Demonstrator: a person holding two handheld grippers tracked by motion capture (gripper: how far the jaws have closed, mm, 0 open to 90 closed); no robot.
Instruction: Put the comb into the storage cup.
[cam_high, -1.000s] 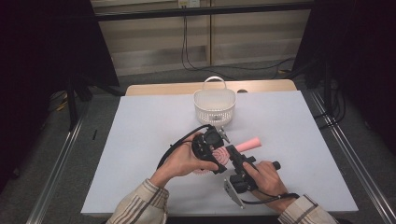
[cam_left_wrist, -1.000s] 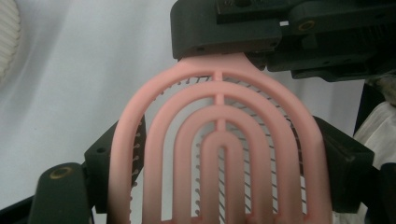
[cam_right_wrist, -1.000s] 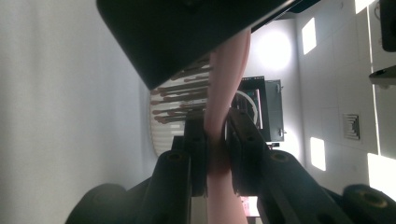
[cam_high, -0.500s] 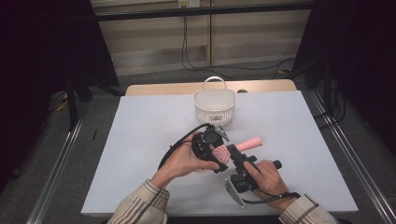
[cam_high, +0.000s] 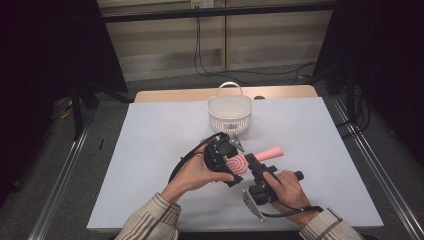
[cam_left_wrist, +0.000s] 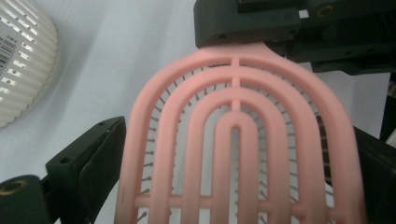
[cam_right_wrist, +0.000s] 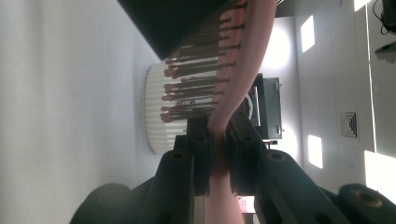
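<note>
A pink hairbrush (cam_high: 237, 164) with a slotted head is held just above the white table, its handle (cam_high: 270, 151) pointing right and away. My right gripper (cam_high: 252, 161) is shut on the brush's neck (cam_right_wrist: 218, 140), which is pinched between its two black jaws. My left gripper (cam_high: 233, 165) straddles the brush head (cam_left_wrist: 236, 140). Its jaws have just been opening, and one of the fingers (cam_left_wrist: 93, 163) stands slightly off the head's edge. In the left gripper view the right gripper (cam_left_wrist: 261, 23) clamps the top of the head.
A white slotted basket (cam_high: 230, 112) with a handle stands behind the grippers, near the table's far edge; it also shows as the basket (cam_left_wrist: 23, 60) and the basket (cam_right_wrist: 152, 112). The table (cam_high: 150, 150) is white and bounded by metal rails on both sides.
The left gripper's jaws stand a little wider around the brush head than before. Both hands and the brush have kept their place.
</note>
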